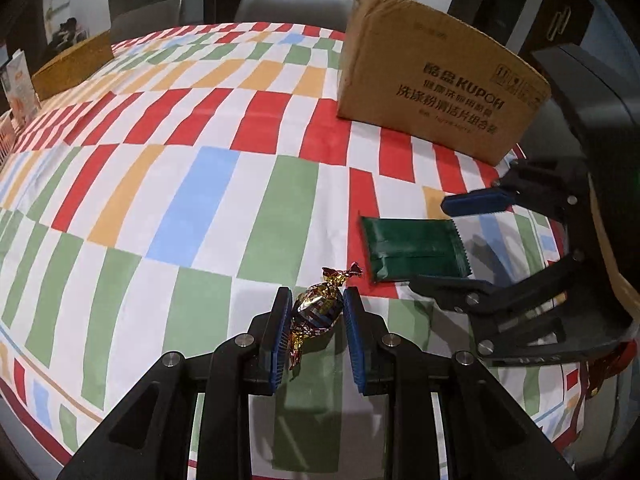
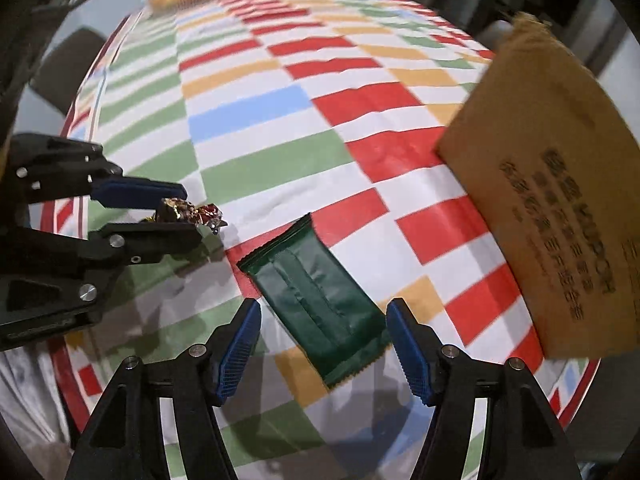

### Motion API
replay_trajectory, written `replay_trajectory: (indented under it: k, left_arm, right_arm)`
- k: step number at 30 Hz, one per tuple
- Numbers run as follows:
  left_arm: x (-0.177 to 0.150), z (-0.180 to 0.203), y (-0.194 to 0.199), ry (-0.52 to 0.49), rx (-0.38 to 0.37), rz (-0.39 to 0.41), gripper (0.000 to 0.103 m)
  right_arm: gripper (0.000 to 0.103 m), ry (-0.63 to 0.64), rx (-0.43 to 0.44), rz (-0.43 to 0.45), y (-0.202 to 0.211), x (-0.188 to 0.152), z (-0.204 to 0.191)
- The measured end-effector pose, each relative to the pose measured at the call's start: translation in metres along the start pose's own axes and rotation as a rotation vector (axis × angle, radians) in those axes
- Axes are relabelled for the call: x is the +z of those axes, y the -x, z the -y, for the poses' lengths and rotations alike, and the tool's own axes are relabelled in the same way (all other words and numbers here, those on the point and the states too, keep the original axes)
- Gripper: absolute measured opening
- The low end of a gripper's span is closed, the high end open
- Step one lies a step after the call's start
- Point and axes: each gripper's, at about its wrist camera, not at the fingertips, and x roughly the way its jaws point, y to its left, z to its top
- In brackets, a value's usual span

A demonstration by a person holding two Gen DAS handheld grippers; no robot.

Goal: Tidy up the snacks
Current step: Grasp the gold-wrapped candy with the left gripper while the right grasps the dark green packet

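Left gripper (image 1: 313, 322) is pinching a foil-wrapped candy (image 1: 316, 312) between its two blue pads (image 1: 280, 332), and the pads are sitting on the thick middle of the sweet, not on the twisted ends. I think this is the reason for such a grip: the ends are thin and would slip out, while the middle gives the pads something firm. The candy is being held close over the checked tablecloth (image 1: 160, 184), at the near side of the table.

Right gripper (image 2: 323, 344) is hanging with its jaws spread wide and nothing between them is being gripped. It is facing the dark green snack packet (image 2: 316, 292), which is lying flat on the cloth with its near serrated end between the two pads. The wide opening seems to be chosen because the packet is broad and flat.

At the far right, a brown cardboard box (image 1: 436, 80) is standing on the table, well apart from the candy and nearer to the packet. It is probably serving as the place for the snacks, but its opening is not showing, so I cannot say this for sure.
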Motion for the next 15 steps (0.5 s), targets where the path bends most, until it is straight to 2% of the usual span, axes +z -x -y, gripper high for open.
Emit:
replay_trajectory:
  k: [7,11,12,15]
  left_arm:
    - [0.003,-0.002,0.001,0.005,0.004,0.016,0.027]
    - [0.01,-0.001,0.0,0.001,0.008,0.027,0.027]
    - [0.012,-0.001,0.0,0.0,0.008,0.031,0.027]
    - [0.017,0.0,-0.003,-0.008,0.011,0.036,0.027]
  right_arm:
    - [0.066,0.019,0.01,-0.019,-0.015,0.013,0.006]
    - [0.066,-0.076,0.054,-0.012,-0.023,0.016,0.02]
    - [0.064,-0.098,0.062,-0.01,-0.024,0.015,0.022]
    - [0.05,-0.132,0.074,0.012,-0.022,0.012,0.023]
